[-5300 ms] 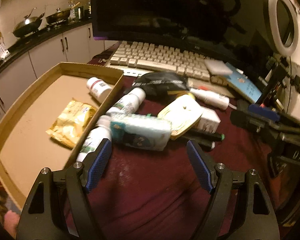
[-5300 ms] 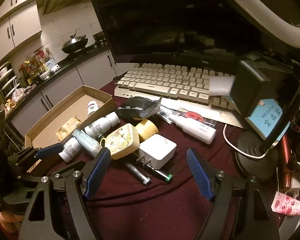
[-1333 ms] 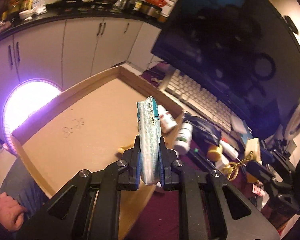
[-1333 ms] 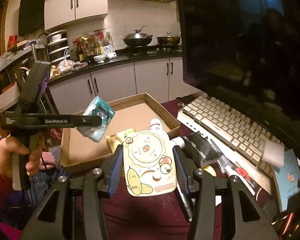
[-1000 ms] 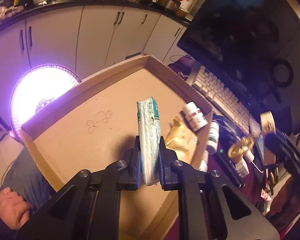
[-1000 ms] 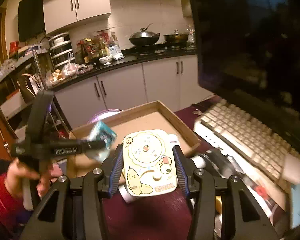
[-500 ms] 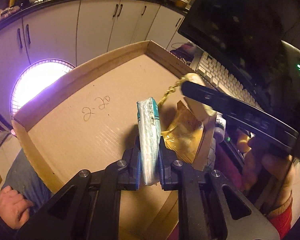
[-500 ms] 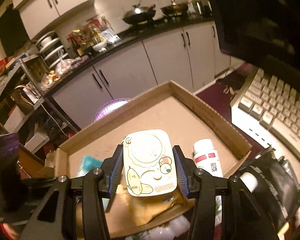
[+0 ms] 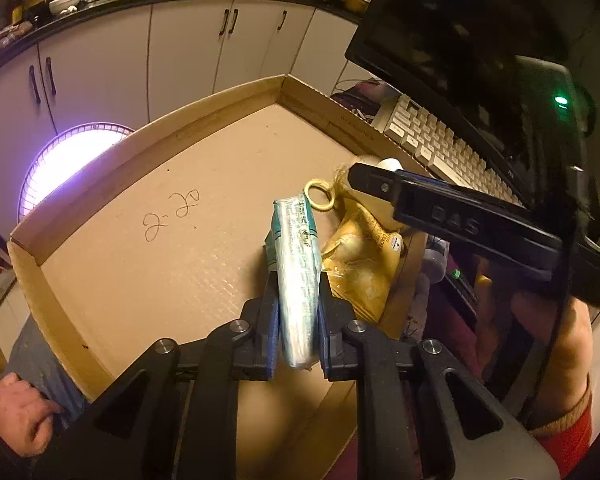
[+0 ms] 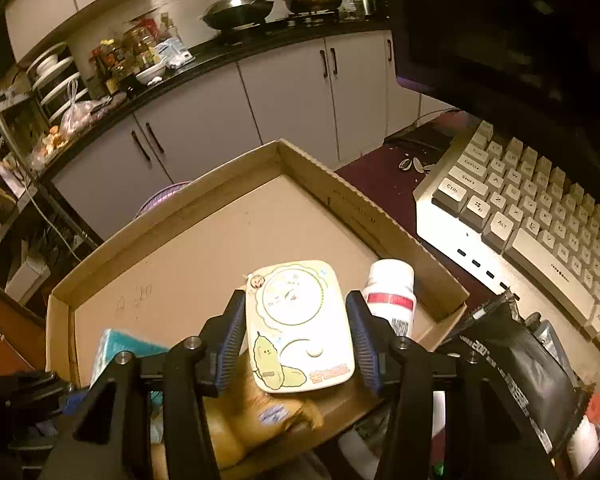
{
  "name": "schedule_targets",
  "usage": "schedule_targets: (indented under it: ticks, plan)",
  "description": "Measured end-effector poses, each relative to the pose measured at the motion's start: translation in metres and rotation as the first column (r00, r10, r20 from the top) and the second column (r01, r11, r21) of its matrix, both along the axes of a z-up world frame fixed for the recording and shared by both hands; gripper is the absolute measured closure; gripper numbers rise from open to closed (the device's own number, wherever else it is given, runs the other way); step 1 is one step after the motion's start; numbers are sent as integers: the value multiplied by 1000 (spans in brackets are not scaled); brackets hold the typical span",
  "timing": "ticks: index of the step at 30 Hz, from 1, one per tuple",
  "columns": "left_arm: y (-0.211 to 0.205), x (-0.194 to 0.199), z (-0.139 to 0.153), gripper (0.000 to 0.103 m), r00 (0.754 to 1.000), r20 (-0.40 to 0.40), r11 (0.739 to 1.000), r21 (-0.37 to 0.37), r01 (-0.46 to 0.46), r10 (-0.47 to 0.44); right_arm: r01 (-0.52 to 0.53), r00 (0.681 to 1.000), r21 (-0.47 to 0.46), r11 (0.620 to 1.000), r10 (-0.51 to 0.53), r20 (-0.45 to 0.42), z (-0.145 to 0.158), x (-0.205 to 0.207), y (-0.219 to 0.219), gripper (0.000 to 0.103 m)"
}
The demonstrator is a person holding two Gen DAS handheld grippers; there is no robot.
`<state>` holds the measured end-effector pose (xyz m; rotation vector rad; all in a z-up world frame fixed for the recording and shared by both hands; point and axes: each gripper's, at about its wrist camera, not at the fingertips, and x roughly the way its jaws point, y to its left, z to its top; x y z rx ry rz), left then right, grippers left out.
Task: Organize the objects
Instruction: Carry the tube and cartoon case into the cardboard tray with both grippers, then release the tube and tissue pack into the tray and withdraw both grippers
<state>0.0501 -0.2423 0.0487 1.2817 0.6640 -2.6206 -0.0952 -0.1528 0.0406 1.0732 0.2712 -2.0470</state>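
Observation:
My left gripper (image 9: 298, 320) is shut on a teal and white tissue pack (image 9: 298, 264), held on edge over the near right part of the shallow cardboard box (image 9: 148, 268). My right gripper (image 10: 296, 340) is shut on a flat cream case with cartoon stickers (image 10: 300, 324), held above the box (image 10: 204, 256) over a yellow snack bag (image 10: 252, 412). The snack bag (image 9: 360, 264) lies in the box beside the tissue pack. A white pill bottle with a red band (image 10: 390, 294) lies in the box's right corner. The right gripper's arm (image 9: 460, 224) crosses the left wrist view.
A white keyboard (image 10: 540, 240) and a dark monitor (image 10: 520, 40) stand right of the box. A black pouch (image 10: 512, 364) lies at the box's right corner on the maroon tabletop (image 10: 384, 164). A glowing heater (image 9: 64, 160) and kitchen cabinets (image 10: 292, 100) are beyond the box.
The right gripper has come in lower over the box with the cream case, above the snack bag. The left gripper has stayed over the box, still holding the tissue pack.

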Motion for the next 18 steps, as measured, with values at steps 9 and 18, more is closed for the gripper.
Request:
schedule_targets:
  ticks: [9, 18]
  plan:
    - [-1, 11, 9, 70, 998, -54, 999, 26, -41, 42, 43, 999, -208, 977, -41, 12, 64, 54, 72, 26]
    - [14, 21, 26, 69, 988, -150, 998, 48, 49, -41, 48, 994, -263, 964, -71, -78, 94, 104, 138, 24]
